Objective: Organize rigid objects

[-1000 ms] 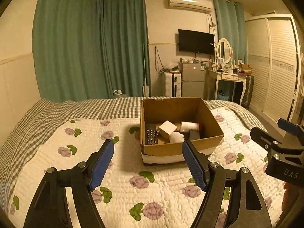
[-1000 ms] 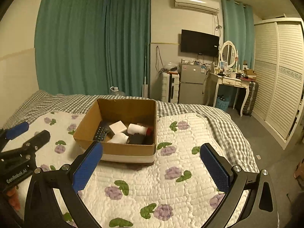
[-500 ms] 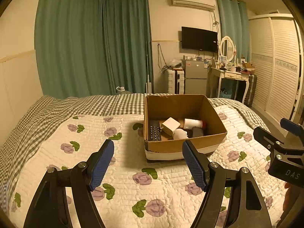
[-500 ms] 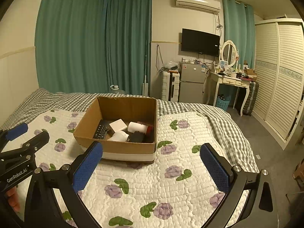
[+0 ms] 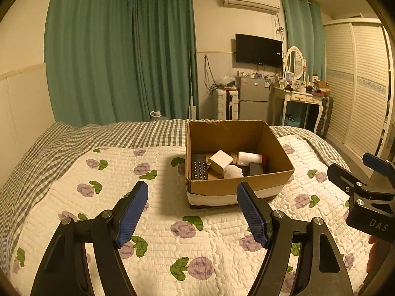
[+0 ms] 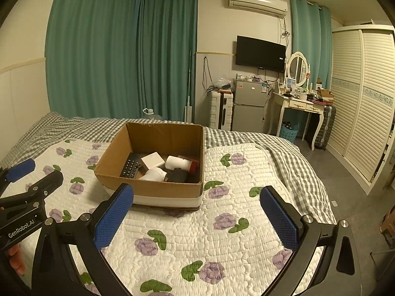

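An open cardboard box stands on the bed. It holds a black remote, a small white box, a white cylinder with a red end, a white rounded object and a black item. My left gripper is open and empty, short of the box's near wall. My right gripper is open and empty, near the box's front right corner. Each gripper shows at the edge of the other's view.
The bed has a white quilt with purple flowers over a grey checked blanket. Green curtains, a small fridge, a dressing table and a louvred wardrobe stand beyond the bed.
Both grippers have drawn back and risen slightly from the box; it now looks a bit smaller and farther away. Both stay open and empty.
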`<state>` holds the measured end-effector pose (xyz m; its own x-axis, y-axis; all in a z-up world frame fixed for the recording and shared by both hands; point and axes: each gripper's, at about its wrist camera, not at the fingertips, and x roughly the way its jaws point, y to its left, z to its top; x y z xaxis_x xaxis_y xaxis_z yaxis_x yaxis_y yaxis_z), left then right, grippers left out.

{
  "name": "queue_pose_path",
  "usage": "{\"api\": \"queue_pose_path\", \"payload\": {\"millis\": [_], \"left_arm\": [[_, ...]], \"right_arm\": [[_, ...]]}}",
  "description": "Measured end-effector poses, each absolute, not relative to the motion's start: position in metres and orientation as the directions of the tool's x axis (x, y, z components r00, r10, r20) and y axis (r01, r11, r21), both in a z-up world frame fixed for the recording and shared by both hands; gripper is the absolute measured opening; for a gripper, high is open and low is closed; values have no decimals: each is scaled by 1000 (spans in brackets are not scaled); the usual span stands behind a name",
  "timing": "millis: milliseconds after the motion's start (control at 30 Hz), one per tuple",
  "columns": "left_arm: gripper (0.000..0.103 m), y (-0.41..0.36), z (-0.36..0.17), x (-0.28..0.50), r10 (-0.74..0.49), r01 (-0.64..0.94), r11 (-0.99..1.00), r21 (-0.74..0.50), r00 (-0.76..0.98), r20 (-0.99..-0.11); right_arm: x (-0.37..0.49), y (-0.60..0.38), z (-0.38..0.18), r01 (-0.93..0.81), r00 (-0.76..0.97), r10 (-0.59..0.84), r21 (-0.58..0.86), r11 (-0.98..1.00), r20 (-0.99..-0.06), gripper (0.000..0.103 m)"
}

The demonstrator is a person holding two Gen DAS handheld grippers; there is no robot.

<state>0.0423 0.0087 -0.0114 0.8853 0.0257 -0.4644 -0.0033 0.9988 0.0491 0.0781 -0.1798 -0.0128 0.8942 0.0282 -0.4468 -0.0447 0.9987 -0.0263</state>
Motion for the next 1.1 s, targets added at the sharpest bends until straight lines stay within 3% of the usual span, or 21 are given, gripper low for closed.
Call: {"api": "queue_pose_path", "payload": {"millis": [1100], "left_arm": [[77, 5, -18, 41, 22, 3, 999, 51, 876, -482]], "right_arm": [[81, -179, -16, -34, 887, 19, -23, 999, -462, 103]]}}
